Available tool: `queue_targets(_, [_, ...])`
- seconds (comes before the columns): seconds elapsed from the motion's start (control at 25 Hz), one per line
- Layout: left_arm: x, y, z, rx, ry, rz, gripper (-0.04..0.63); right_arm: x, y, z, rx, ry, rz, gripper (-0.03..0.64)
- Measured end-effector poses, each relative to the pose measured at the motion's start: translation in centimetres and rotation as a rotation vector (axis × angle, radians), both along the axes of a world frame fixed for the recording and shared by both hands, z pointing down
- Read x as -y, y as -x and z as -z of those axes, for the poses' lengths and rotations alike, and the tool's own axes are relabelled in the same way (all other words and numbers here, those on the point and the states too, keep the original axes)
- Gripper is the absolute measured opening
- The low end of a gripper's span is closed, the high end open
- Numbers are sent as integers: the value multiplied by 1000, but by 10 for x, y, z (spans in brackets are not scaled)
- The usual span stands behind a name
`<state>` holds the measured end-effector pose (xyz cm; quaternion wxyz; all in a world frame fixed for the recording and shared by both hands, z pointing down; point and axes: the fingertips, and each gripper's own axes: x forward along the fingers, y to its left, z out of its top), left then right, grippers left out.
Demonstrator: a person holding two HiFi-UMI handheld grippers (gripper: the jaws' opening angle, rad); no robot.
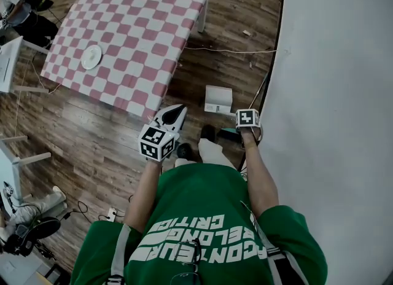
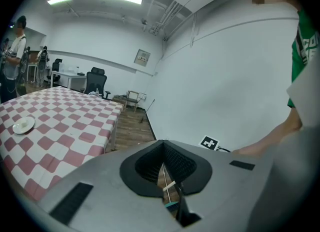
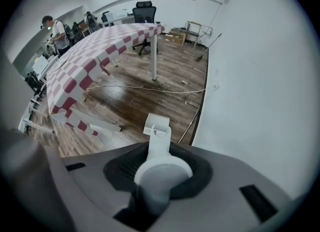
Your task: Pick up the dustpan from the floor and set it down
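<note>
The white dustpan sits low over the wood floor, just in front of my feet and close to the white wall. My right gripper points straight down, its jaws hidden under its marker cube in the head view. In the right gripper view, my right gripper is shut on the dustpan's white handle, which runs out to the pan. My left gripper hovers beside the table's corner. In its own view, my left gripper is shut, with only a thin slit between the pads and nothing in them.
A table with a red-and-white checked cloth stands to the left, with a white plate on it. A white wall runs along the right. A thin cable lies across the floor. A person stands far off.
</note>
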<state>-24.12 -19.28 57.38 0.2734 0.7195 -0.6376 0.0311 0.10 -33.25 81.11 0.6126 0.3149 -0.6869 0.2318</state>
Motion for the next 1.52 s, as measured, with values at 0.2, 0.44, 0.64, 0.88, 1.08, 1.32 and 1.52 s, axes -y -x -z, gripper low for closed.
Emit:
queue_targets(0.2, [7, 2, 9, 16, -24, -8, 3, 12, -7, 33, 44, -69, -24, 117])
queue_targets(0.44, [13, 6, 13, 26, -36, -7, 3, 26, -12, 75, 100, -153, -40, 117])
queue_targets(0.64, [12, 0, 15, 43, -55, -6, 3, 34, -21, 112, 135, -237, -36, 117])
queue_targets(0.88, [25, 9, 32, 30, -76, 8, 3, 47, -13, 173, 204, -323, -43, 117])
queue_targets(1.08, [35, 8, 44, 27, -111, 7, 3, 54, -15, 222, 255, -399, -53, 117])
queue_targets(1.32, [44, 7, 54, 34, -131, 6, 3, 59, -19, 275, 318, -498, -52, 117])
queue_targets(1.52, [51, 7, 64, 37, -151, 7, 3, 67, -22, 313, 359, -578, -54, 117])
